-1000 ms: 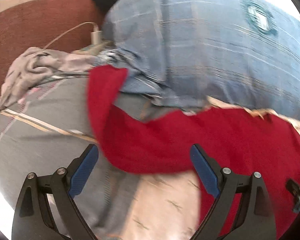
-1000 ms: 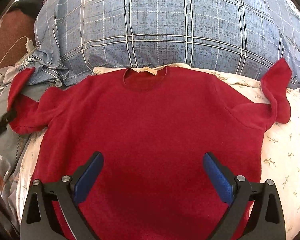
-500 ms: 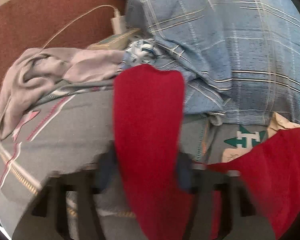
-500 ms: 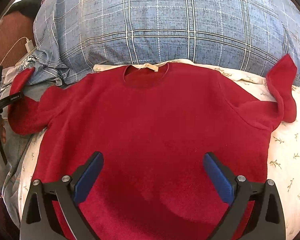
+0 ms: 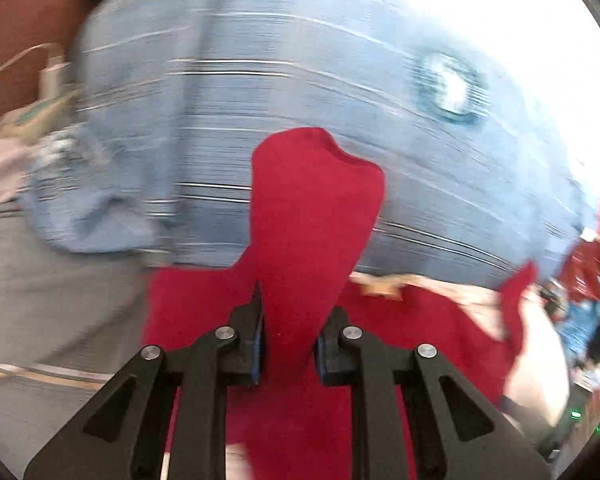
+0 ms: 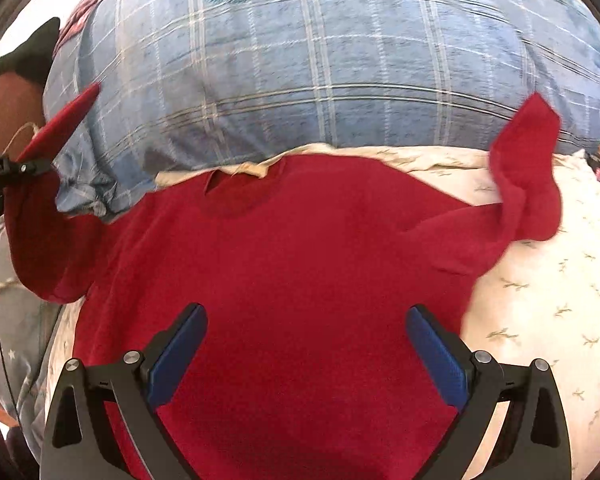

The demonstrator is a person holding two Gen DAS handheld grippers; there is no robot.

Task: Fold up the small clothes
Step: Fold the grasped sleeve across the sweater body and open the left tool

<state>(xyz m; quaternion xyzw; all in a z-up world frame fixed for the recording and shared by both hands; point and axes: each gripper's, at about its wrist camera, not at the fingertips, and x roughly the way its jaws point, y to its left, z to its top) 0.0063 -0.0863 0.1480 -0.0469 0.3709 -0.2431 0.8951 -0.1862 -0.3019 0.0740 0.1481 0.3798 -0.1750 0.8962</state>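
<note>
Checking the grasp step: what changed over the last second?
The left tongs have just closed on the red sweater's left sleeve and lifted it off the bed. The right tongs stay open over the sweater's body; its other sleeve lies unchanged.

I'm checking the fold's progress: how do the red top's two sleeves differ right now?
The left sleeve is pinched in the left gripper, whose jaws have just closed on it, and is lifted off the bed; the right sleeve lies free, unheld. The left one is stretched straight; the right one is crumpled and bent upward against the plaid pillow. Both are still unfolded.
</note>
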